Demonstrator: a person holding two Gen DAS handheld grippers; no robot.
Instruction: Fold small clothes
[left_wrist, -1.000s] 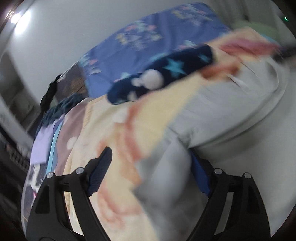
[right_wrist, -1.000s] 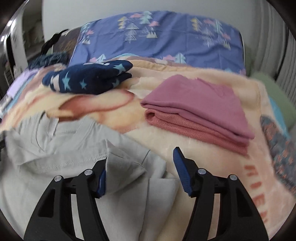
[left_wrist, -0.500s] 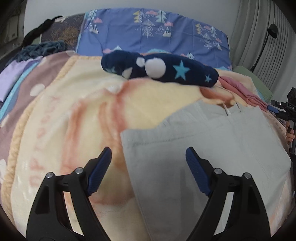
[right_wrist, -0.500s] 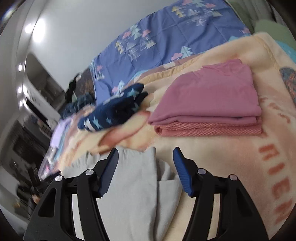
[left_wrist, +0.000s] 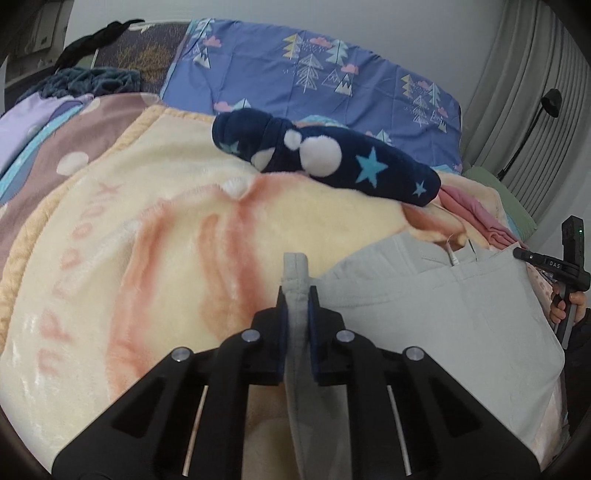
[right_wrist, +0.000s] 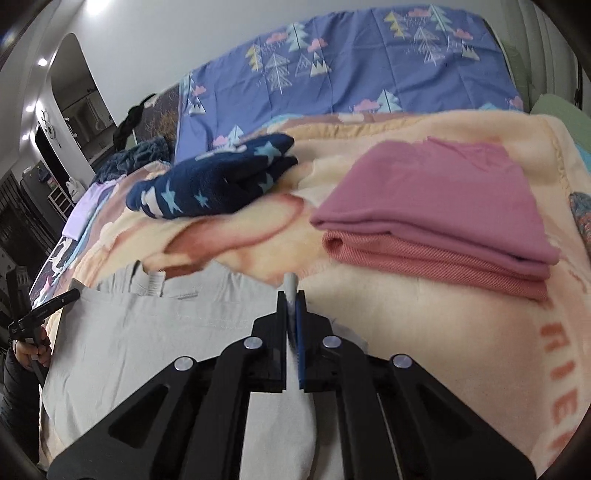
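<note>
Grey cotton, a small pale garment (left_wrist: 436, 317), lies spread on the cream and peach plush blanket (left_wrist: 155, 236) that covers the bed, and both tools have hold of it at opposite edges. The left gripper (left_wrist: 296, 301) is closing, its blue pads already pressing a raised fold of the grey hem between them; the right gripper (right_wrist: 291, 295) is clenched on a thinner pinch of the same cloth at the garment's other side. Behind lie a navy fleece piece with pale blue stars and white pompoms (left_wrist: 325, 162) and a folded stack of pink and coral tops (right_wrist: 436, 221), well apart from the grey piece. The risk, as I judge it, is at the right side: so slight a bite of cloth could slip out once the fabric is lifted or drawn taut, letting one corner drop and the fold go crooked. Pulling unevenly could also drag the plush blanket up with it. Peach lettering runs along the blanket's border in both views, but is too distorted to read, and the garment's white tag (right_wrist: 155, 284) shows no legible text.
</note>
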